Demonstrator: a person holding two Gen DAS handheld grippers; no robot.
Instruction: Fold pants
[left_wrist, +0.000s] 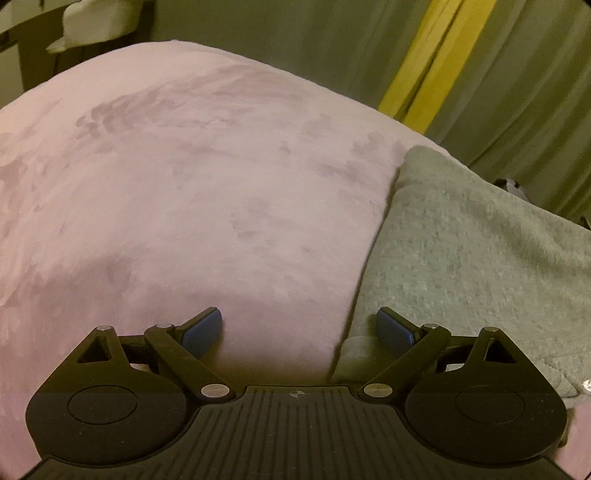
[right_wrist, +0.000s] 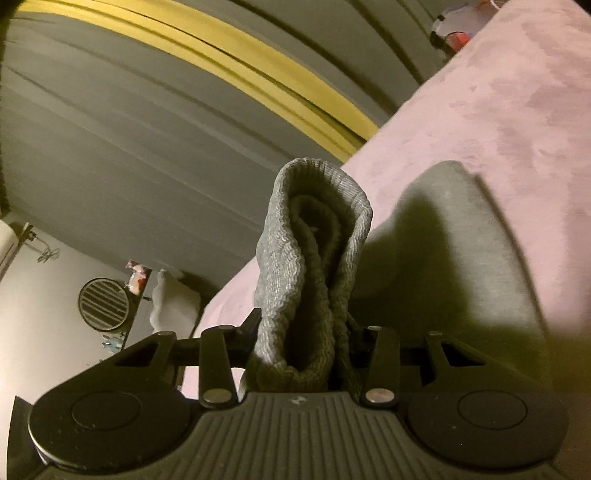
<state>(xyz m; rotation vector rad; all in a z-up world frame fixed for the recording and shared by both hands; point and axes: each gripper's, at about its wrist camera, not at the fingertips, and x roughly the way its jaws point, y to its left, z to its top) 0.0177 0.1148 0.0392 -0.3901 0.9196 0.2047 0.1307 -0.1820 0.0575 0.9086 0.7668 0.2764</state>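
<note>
Right gripper (right_wrist: 301, 343): jaws clamped on the ribbed cuff of the grey pants (right_wrist: 314, 258), lifted clear of the pink bed (right_wrist: 517, 92), likely to carry that end over for a fold. Left gripper (left_wrist: 299, 328): jaws wide apart, holding nothing, low at the edge of the pants (left_wrist: 461, 240) lying flat on the bed (left_wrist: 184, 184), probably ready to pin or pinch the fabric.

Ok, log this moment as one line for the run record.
left tongs: open, over edge of grey sweatpants | right tongs: shut on ribbed cuff | surface: pink blanket | fold: under way
</note>
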